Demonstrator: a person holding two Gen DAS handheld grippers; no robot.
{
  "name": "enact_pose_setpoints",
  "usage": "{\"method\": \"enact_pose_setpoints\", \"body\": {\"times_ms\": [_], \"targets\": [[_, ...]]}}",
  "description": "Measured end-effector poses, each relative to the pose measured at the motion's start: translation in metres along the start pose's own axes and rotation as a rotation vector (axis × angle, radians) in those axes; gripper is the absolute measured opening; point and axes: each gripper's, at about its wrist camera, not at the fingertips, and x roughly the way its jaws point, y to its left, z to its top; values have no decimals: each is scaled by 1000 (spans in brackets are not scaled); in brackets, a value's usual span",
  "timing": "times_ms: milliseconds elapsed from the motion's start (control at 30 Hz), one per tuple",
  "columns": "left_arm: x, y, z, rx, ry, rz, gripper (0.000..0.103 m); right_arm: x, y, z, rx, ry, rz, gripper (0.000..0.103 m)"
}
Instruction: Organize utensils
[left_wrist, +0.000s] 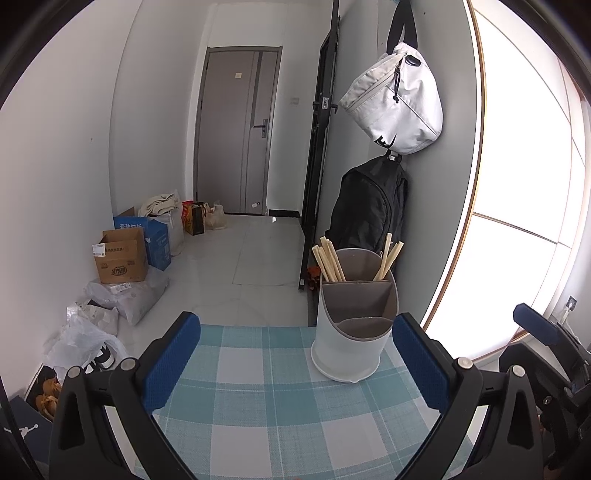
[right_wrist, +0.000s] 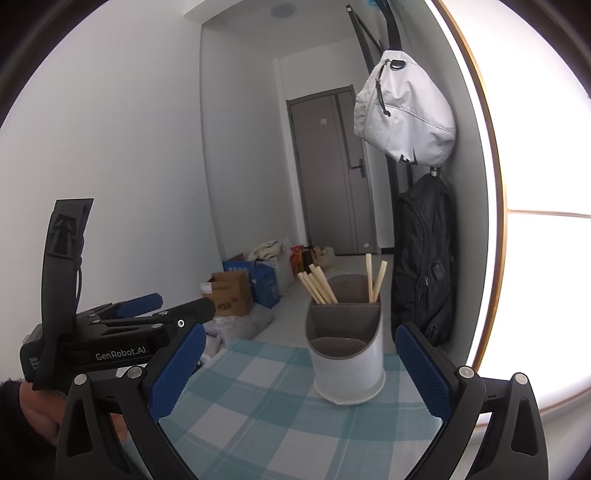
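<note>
**A:** Grippers first: left gripper has its blue pads spread wide with nothing between them, and right gripper is the same, spread and empty. Both hover over the near part of the checked tablecloth.

**B:** And the utensils?

**A:** Chopsticks stand upright in the back compartment of the holder, which sits toward the far right corner of the table. Two lean apart from the main bunch. The front compartments look empty.

**B:** How'd they handle?

**A:** My guess is light, stiff and a bit slippery, so pinch them mid-shaft or just under the tops. The holder looks like light plastic and might tip if you drag sideways. Beyond it, a black backpack hangs on the wall.
</note>
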Motion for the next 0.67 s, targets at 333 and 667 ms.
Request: {"method": "enact_pose_setpoints", "body": {"times_ms": [333,667], "targets": [[1,-1,0,2,7,-4,101,2,0,-1,-5,9,2,103],[0,-3,-3,8,-9,-10,101,5,-1,-1,-4,14,5,103]]}}
